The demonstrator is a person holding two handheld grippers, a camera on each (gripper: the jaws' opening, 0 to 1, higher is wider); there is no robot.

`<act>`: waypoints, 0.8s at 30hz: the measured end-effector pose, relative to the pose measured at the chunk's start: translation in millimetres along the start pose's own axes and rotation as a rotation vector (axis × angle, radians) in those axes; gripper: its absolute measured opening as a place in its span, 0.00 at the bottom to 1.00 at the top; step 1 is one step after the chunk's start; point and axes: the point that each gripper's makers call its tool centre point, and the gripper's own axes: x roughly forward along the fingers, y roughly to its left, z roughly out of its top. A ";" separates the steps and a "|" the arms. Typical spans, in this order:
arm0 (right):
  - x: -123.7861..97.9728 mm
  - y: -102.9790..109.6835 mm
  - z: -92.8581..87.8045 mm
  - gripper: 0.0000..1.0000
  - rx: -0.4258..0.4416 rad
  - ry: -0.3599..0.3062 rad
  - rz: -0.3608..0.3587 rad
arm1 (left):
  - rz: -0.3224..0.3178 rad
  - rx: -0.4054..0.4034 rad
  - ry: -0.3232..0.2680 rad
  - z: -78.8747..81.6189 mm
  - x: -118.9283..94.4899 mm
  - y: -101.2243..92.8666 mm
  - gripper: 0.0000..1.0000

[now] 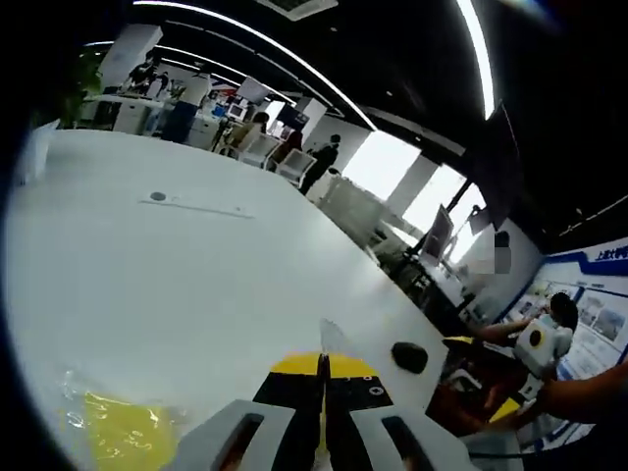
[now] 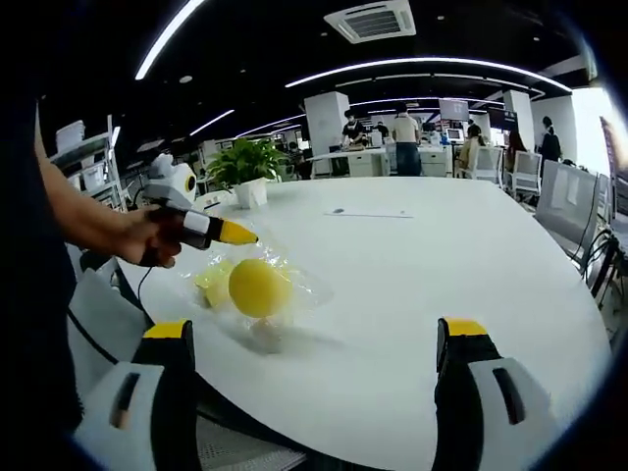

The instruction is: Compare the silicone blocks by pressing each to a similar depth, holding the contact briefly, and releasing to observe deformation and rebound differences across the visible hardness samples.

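Observation:
A clear plastic bag (image 2: 285,294) holds a yellow ball (image 2: 260,287) and yellow silicone blocks (image 2: 212,280). It hangs a little above the white table (image 2: 422,255), with a shadow under it. My left gripper (image 2: 238,235), held in a person's hand (image 2: 147,238), pinches the bag's top edge. In the left gripper view its yellow-tipped jaws (image 1: 324,367) are pressed together, a sliver of clear plastic (image 1: 330,336) sticks up between them, and the bag (image 1: 113,427) droops at lower left. My right gripper (image 2: 314,339) stands wide open in front of the bag, apart from it.
A black mouse-like object (image 1: 409,356) lies near the table's edge. A flat cover plate (image 1: 157,197) sits in the tabletop. A potted plant (image 2: 245,162) stands at the far side, chairs (image 2: 574,211) line the right edge, and people work at desks beyond.

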 end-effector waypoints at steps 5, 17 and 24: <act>0.0 -0.3 -1.4 0.96 0.005 0.012 0.004 | 0.055 -0.020 0.024 -7.5 5.6 25.3 0.00; 2.3 0.3 -1.2 0.96 0.007 0.015 0.003 | 0.150 -0.031 0.078 -28.7 10.9 46.2 0.00; 2.9 5.6 -5.6 0.96 -0.001 0.030 0.014 | 0.190 0.025 0.104 -38.2 15.4 54.6 0.00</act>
